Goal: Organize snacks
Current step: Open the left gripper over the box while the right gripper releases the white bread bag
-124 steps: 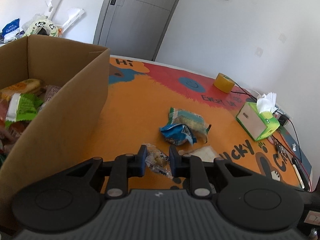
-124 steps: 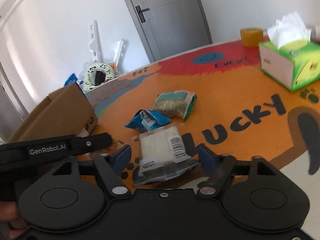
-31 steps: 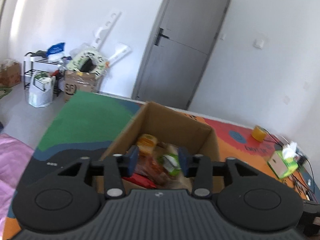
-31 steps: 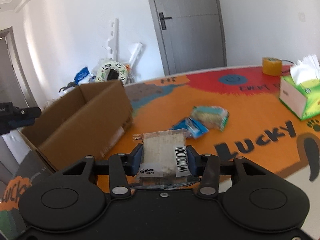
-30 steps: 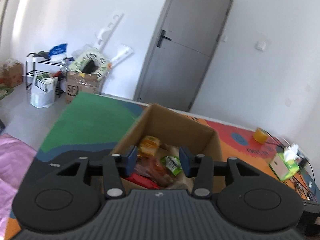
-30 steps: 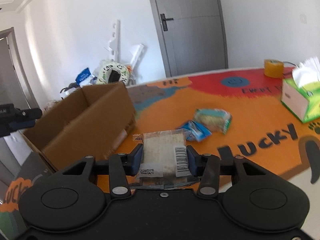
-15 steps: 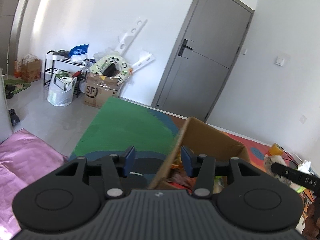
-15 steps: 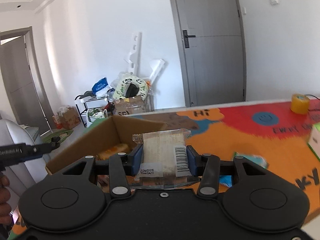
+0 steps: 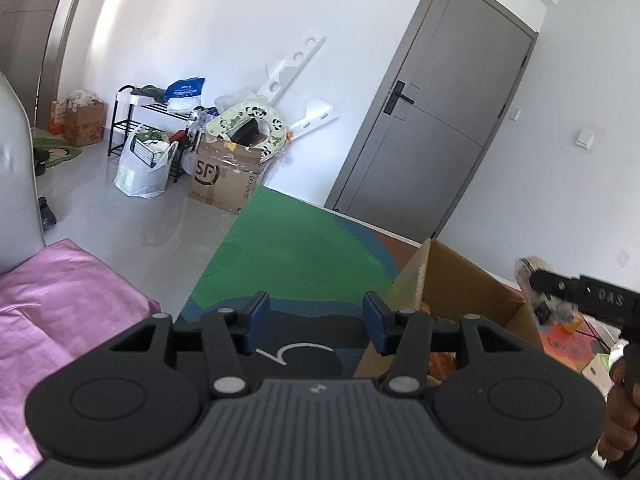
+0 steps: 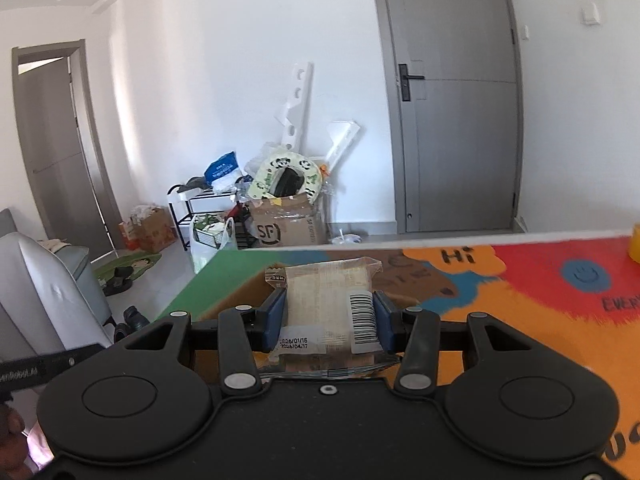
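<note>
Gripping snack packet [image 10: 328, 312], right gripper [image 10: 330, 320] tilted slightly downward

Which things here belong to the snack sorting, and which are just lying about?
Job:
- snack packet, clamped in right gripper
- cardboard box on the table
- left gripper, empty

Lying about:
- SF carton
- white plastic bag
- black rack

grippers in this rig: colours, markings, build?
Both alike: the left gripper and right gripper have matte black linkage arms with silver pivot screws, blue pads, two round discs and a ribbed grey body. White lettering runs along the side rail.
</note>
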